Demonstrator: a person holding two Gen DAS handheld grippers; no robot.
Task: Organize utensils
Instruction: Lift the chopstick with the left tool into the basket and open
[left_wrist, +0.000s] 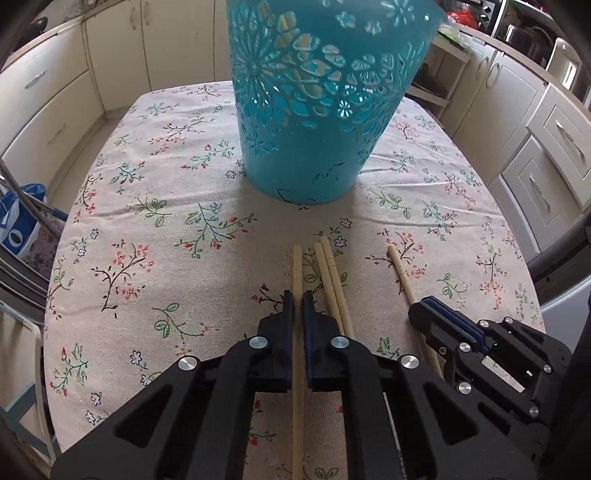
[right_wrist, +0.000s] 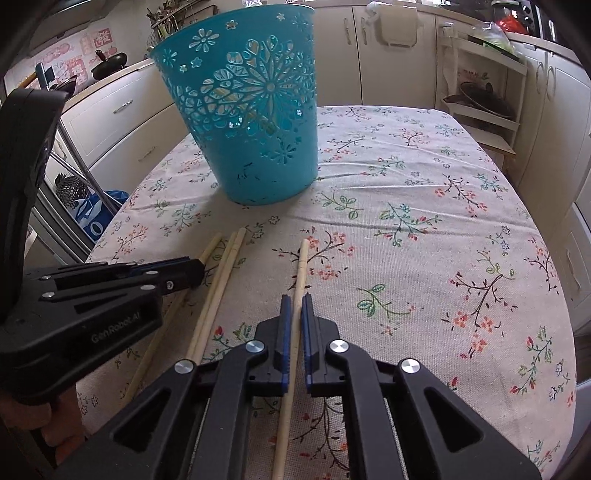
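Note:
A teal cut-out plastic basket (left_wrist: 310, 110) stands upright on the floral tablecloth; it also shows in the right wrist view (right_wrist: 255, 110). Several wooden chopsticks lie in front of it. My left gripper (left_wrist: 297, 301) is shut on one chopstick (left_wrist: 296, 269), its end pointing toward the basket. A pair of chopsticks (left_wrist: 330, 273) lies just to its right. My right gripper (right_wrist: 295, 306) is shut on another chopstick (right_wrist: 302, 266), also seen in the left wrist view (left_wrist: 399, 273). The left gripper (right_wrist: 192, 271) appears at the left of the right wrist view, over its chopstick (right_wrist: 210, 247), beside the pair (right_wrist: 227, 266).
The table (right_wrist: 424, 229) is covered by a floral cloth with wrinkles. Cream kitchen cabinets (left_wrist: 55, 103) surround it. A blue and white bag (left_wrist: 18, 225) and metal chair legs sit off the left edge. A shelf unit (right_wrist: 484, 92) stands at the far right.

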